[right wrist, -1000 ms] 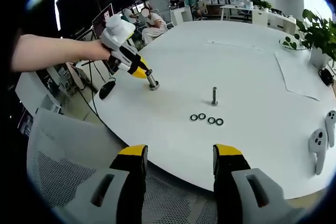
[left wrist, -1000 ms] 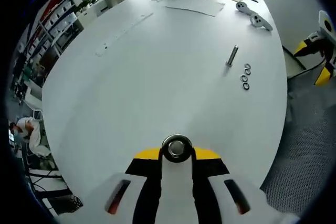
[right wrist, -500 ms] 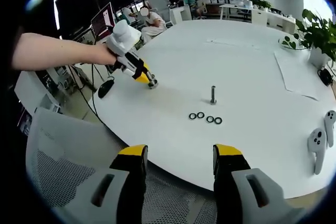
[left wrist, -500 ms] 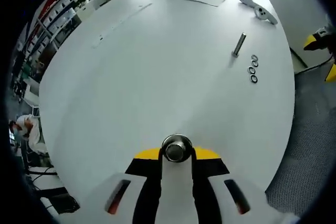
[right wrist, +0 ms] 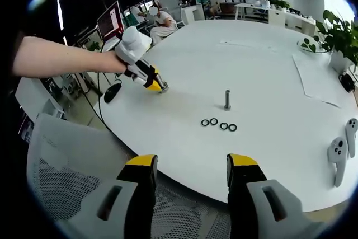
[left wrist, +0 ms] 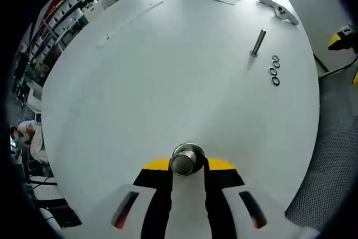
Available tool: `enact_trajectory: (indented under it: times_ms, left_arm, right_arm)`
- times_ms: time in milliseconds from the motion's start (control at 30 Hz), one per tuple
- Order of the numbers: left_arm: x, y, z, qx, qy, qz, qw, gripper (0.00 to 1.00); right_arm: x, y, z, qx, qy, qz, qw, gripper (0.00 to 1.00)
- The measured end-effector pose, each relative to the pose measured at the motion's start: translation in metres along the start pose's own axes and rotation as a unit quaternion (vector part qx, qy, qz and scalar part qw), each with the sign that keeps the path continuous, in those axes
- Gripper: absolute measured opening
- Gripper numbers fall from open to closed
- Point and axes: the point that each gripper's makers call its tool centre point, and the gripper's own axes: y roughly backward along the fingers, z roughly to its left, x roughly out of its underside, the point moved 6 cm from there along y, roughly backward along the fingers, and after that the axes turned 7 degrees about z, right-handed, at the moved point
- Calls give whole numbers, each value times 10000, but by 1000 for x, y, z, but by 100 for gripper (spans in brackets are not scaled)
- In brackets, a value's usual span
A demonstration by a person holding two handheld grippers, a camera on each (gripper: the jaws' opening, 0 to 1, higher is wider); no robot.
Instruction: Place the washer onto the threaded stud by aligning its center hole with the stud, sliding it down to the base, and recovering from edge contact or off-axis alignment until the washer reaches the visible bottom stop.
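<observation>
- Threaded stud [right wrist: 227, 99]: stood upright on the white table [right wrist: 268, 76], bare, nothing yet seated at its base; also seen in the left gripper view [left wrist: 258, 42].
- Washers [right wrist: 218, 125]: four dark rings lay flat in a short row just beside the stud, on the near side toward the right gripper; three could be made out in the left gripper view [left wrist: 274, 72].
- Right gripper [right wrist: 190, 174]: jaws stood apart and empty, poised off the table edge above a mesh chair [right wrist: 67, 188], well apart from the washers.
- Left gripper [right wrist: 156, 87]: jaws were closed upon a small round metal part [left wrist: 186, 159], held low at the table, well apart from the stud; whether that part touched the surface could not be told.
- Risk, pickup: thin flat rings likely to skid or escape the jaws; neighbours close enough to be disturbed or taken double.
- Risk, placement: a tilted washer could catch on the stud's top or threads.
- Risk, stud: a sideways knock might topple it, its anchoring being unconfirmed.
</observation>
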Motion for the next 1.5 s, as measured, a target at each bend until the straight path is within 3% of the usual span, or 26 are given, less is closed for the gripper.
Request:
enact_trajectory:
  times_ms: [233,667,767,1167,1500]
  left_arm:
    - [2,-1,-2,159,421,-38,9990,20]
    - [6,15,3,-141,515,-260,9982,23]
    - [6,24,-1,-166,806,-425,9957,29]
    - [10,48,-7,-408,1291,-874,9869,28]
    - [19,78,-30,-586,1788,-1421,9718,29]
  right_arm:
    - [1,-1,1,-32,41,54,10000,53]
    - [-1,-1,5,-122,144,8,9998,53]
    - [-1,-1,7,-151,192,21,9997,53]
    - [-3,-2,14,-308,392,14,9988,53]
    - [-5,-3,24,-422,658,11,9969,53]
